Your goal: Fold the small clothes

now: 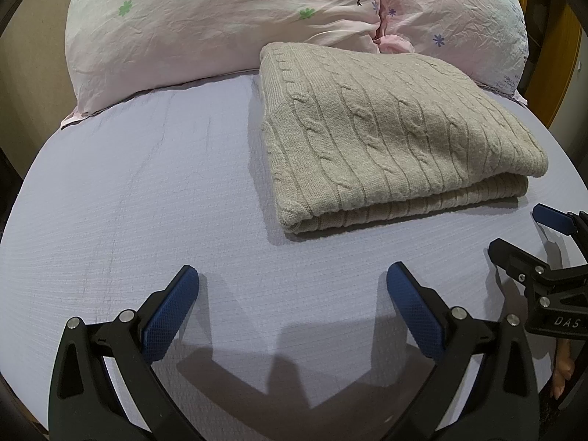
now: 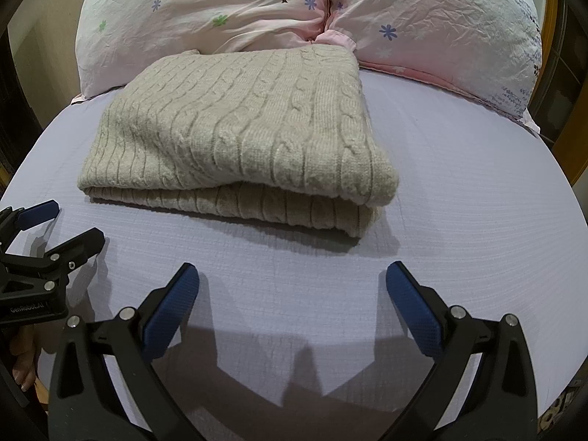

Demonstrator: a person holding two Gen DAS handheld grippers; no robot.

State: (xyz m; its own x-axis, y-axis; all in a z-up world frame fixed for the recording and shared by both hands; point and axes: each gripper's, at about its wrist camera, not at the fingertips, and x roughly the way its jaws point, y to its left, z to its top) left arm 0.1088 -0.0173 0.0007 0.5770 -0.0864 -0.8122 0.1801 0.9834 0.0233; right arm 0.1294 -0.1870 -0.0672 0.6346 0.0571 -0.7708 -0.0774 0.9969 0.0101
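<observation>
A beige cable-knit sweater [image 1: 386, 136] lies folded in a thick rectangle on the lilac bed sheet [image 1: 147, 202]; it also shows in the right wrist view [image 2: 239, 136]. My left gripper [image 1: 292, 275] is open and empty, above the sheet in front of the sweater and apart from it. My right gripper [image 2: 292, 275] is open and empty too, in front of the sweater's near edge. The right gripper shows at the right edge of the left wrist view [image 1: 522, 231]. The left gripper shows at the left edge of the right wrist view [image 2: 73, 222].
Two pink floral pillows [image 1: 220, 25] [image 2: 441, 25] lie behind the sweater, touching its far edge. The lilac sheet [image 2: 477, 202] spreads around the sweater. A wooden frame [image 1: 566, 55] stands at the far right.
</observation>
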